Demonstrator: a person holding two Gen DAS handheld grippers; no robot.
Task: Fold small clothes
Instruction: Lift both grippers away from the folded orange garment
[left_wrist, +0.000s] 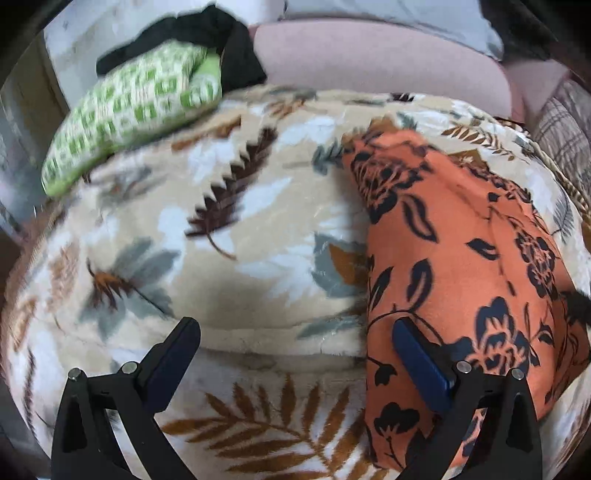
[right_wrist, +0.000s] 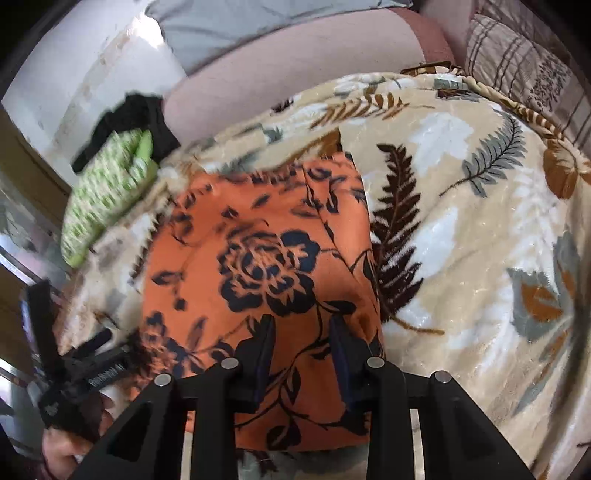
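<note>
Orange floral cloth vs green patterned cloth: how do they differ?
The orange cloth carries dark flower prints; the green cloth has a small green-and-white block pattern. The orange cloth lies near the grippers, in a long smooth strip; the green cloth sits bunched at the blanket's far left edge, against a black garment. Both rest on the blanket.

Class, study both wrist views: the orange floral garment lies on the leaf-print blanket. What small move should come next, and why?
Probably close the right gripper on the near edge of the orange garment. Its jaws stand slightly apart over that cloth, pinching nothing clearly. The left gripper is wide open, one finger over the garment, the other over the blanket. The garment lies long and flat, so a fold looks due.
</note>
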